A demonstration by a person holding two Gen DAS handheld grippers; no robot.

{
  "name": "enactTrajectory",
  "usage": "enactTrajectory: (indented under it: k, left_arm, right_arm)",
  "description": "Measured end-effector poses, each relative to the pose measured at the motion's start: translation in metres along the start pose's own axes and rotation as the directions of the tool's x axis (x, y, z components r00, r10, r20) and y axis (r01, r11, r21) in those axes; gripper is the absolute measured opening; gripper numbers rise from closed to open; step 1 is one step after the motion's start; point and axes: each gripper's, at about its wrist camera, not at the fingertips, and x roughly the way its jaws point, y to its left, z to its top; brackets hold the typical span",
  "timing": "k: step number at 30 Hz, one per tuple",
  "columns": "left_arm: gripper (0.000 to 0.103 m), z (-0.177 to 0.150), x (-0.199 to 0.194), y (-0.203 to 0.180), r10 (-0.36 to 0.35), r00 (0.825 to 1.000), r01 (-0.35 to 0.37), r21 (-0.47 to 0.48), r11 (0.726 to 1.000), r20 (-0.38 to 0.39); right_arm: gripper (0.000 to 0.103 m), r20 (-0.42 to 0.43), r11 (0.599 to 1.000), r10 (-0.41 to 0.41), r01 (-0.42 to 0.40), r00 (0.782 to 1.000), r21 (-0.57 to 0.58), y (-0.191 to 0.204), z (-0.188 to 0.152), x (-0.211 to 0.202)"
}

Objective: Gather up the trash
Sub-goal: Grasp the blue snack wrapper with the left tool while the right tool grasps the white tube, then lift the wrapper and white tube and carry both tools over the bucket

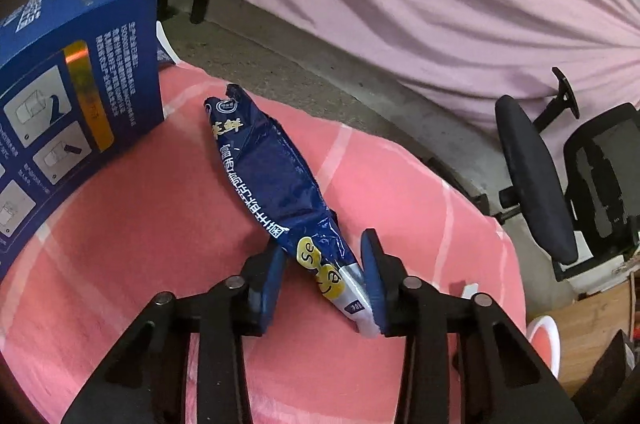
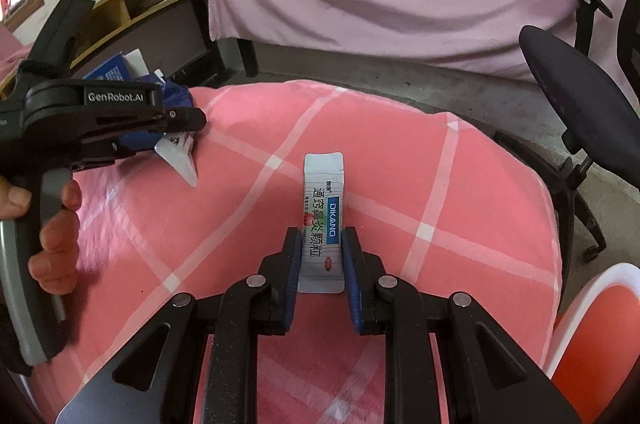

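The left hand-held gripper [image 1: 324, 276] has its two blue pads set a bit apart around the near end of a dark blue snack wrapper [image 1: 276, 176]. The right pad touches the wrapper's silver end, and the left pad sits just beside it, so the wrapper is between the pads but not squeezed flat. The wrapper has yellow smiley circles with the letters "Se" and "a" on them, plus white Chinese writing along its length. Its long side runs away from the gripper, up and to the left, over a pink cloth with white lines [image 1: 140, 224]. Near its far end stands a blue box [image 1: 80, 72] with white writing and small drawings on the side. The right hand-held gripper [image 2: 322, 260] is narrow and holds a small white sachet [image 2: 323, 220] by its two long edges. The sachet has a blue strip that says "DIKANG" and black Chinese letters beside it. It points straight away from the gripper. In the right wrist view, the other gripper's black body says "GenRobot.AI", and a hand [image 2: 56, 224] holds its handle. A black office chair [image 2: 576, 96] stands past the pink cloth.
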Motion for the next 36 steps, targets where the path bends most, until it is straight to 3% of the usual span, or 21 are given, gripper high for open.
enactTrajectory:
  k: [2,10,16,19,23,25,30,35,36]
  left_arm:
    - [0.023,-0.004,-0.005,0.003,-0.005,1.0,0.005,0.026,1.0,-0.012]
    - [0.015,-0.04,-0.027,-0.007,-0.059,0.998,0.06,0.154,0.986,-0.008]
    - [0.015,-0.075,-0.053,-0.025,-0.073,0.991,0.038,0.3,0.953,0.109]
    - [0.015,-0.09,-0.058,-0.035,-0.087,0.984,0.033,0.328,0.944,0.152]
    - [0.015,-0.103,-0.078,-0.045,-0.108,0.964,0.013,0.362,0.932,0.245]
    - [0.015,-0.106,-0.085,-0.051,-0.126,0.949,0.009,0.379,0.925,0.287]
    - [0.015,-0.117,-0.118,-0.07,-0.197,0.89,-0.005,0.441,0.898,0.411]
    - [0.015,-0.13,-0.139,-0.091,-0.29,0.842,0.01,0.524,0.852,0.455]
    - [0.015,-0.131,-0.14,-0.101,-0.31,0.832,0.013,0.542,0.84,0.461]
  right_arm:
    - [0.019,-0.003,1.0,0.013,-0.013,1.0,0.005,0.001,-0.002,-0.001]
    - [0.018,0.068,0.999,0.043,-0.044,0.997,0.023,0.003,-0.013,-0.023]
    - [0.018,0.215,1.0,-0.016,0.011,0.976,0.027,0.011,-0.026,-0.06]
    - [0.018,0.297,0.999,-0.033,0.025,0.954,0.029,0.012,-0.031,-0.076]
    - [0.018,0.424,0.999,-0.037,0.023,0.905,0.037,0.011,-0.035,-0.096]
    - [0.018,0.5,0.998,-0.052,0.034,0.864,0.045,0.01,-0.038,-0.107]
    - [0.018,0.639,0.995,-0.1,0.057,0.763,0.087,0.002,-0.046,-0.136]
    - [0.019,0.723,0.988,-0.156,0.1,0.673,0.12,-0.001,-0.055,-0.161]
    - [0.019,0.743,0.985,-0.175,0.115,0.646,0.132,-0.002,-0.059,-0.168]
